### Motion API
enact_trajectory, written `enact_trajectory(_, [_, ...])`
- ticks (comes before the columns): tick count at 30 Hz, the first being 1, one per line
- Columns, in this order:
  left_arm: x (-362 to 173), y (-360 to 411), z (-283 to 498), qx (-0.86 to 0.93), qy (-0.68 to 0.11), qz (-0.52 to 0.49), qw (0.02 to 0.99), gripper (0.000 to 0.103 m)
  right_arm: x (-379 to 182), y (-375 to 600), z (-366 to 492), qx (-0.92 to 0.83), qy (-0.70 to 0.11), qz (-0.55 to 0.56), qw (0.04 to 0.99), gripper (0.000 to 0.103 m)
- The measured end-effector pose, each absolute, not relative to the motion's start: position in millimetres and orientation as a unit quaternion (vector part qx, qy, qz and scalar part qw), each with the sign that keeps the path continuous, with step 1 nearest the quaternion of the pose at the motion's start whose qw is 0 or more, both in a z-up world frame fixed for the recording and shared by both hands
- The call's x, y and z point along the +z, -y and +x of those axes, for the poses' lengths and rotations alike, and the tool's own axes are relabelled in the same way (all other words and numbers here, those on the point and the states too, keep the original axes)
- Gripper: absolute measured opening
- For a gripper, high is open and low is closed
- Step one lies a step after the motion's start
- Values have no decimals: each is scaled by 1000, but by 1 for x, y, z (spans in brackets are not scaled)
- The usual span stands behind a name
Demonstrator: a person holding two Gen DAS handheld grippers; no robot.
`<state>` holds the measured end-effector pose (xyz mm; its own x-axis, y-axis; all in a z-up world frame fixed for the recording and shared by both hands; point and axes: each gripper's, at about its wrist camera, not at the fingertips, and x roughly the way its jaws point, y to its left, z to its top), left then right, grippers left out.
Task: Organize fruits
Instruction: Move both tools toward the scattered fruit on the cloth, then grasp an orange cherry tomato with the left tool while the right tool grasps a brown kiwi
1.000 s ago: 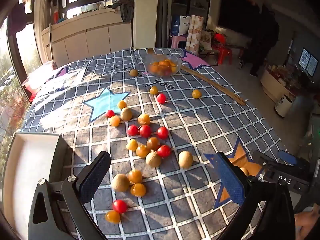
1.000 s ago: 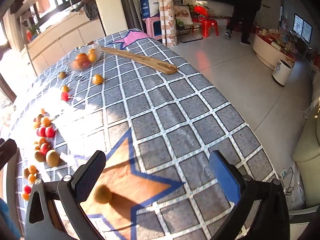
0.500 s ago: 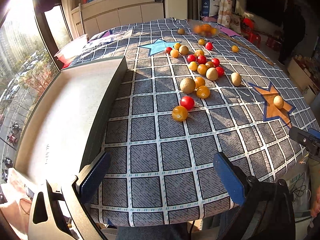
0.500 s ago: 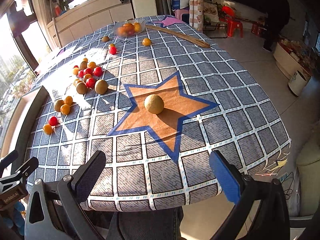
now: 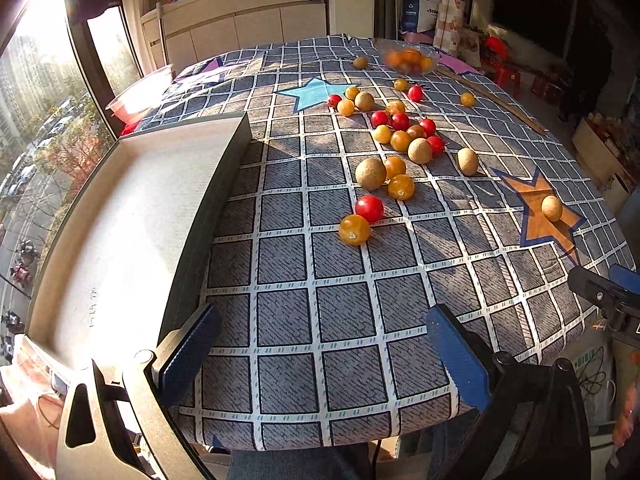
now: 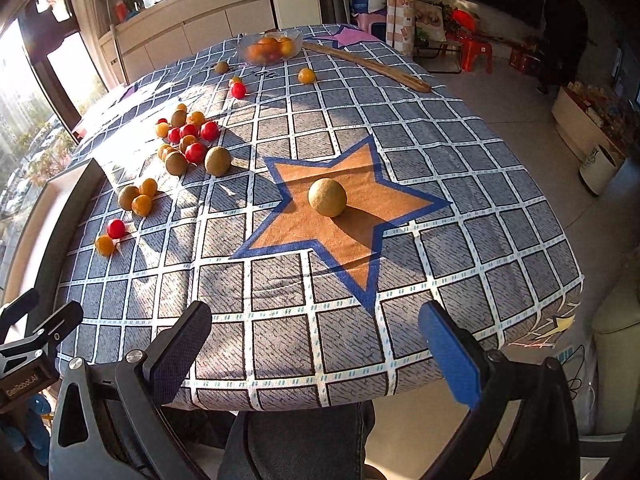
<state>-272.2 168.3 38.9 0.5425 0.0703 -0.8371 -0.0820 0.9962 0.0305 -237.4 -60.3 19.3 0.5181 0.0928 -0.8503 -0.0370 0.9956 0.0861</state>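
Observation:
Several red, orange and tan round fruits lie scattered over the checked tablecloth (image 5: 340, 320). Nearest me are an orange fruit (image 5: 354, 229) and a red fruit (image 5: 369, 208). One tan fruit (image 6: 327, 197) sits alone on the orange star (image 6: 360, 236); the left wrist view shows that tan fruit (image 5: 551, 208) at far right. A shallow white tray (image 5: 120, 232) lies at the table's left edge. My left gripper (image 5: 320, 356) is open above the table's near edge, holding nothing. My right gripper (image 6: 316, 356) is also open at the near edge, short of the star.
A glass bowl (image 6: 269, 49) of orange fruit stands at the far end, beside a long wooden board (image 6: 372, 68). A clear plastic container (image 5: 138, 94) rests at the far left by the window. The person's legs (image 6: 300, 440) show under the near edge.
Both grippers have drawn back from over the fruits to the table's near edge. The tray and the whole tabletop have come into view. No fruit has moved.

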Motion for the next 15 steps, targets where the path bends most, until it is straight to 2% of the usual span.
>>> enact_trajectory(15, [32, -172, -266, 54, -484, -5, 874, 103, 11, 62, -232, 35, -499, 26, 865, 103])
